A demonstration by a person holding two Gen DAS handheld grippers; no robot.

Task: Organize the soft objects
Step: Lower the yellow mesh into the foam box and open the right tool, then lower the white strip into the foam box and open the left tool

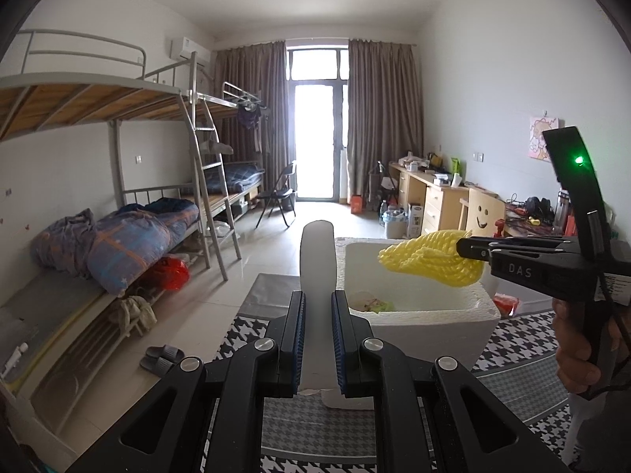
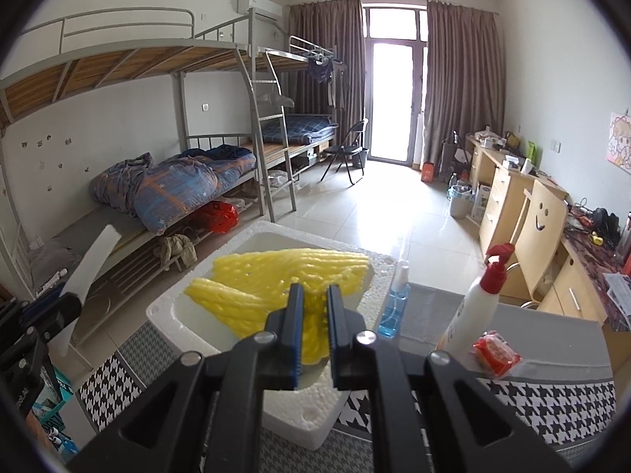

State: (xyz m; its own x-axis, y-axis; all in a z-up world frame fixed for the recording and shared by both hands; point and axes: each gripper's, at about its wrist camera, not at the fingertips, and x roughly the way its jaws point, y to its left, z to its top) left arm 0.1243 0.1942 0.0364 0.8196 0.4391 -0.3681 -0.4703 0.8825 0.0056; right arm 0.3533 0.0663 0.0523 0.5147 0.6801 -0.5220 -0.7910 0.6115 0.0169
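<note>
The right tongs (image 2: 314,307) are squeezed shut on a yellow foam net (image 2: 284,276) and hold it in the air over the open white foam box (image 2: 173,307). The box sits on the tabletop (image 2: 552,394), close to its far left corner. The left tongs (image 1: 317,315) are pinched on a white foam strip (image 1: 317,260) that sticks up, just left of the box. This looks like the putting-in step. Next, the right tongs likely need to go lower into the box and open, so the net drops inside.
</note>
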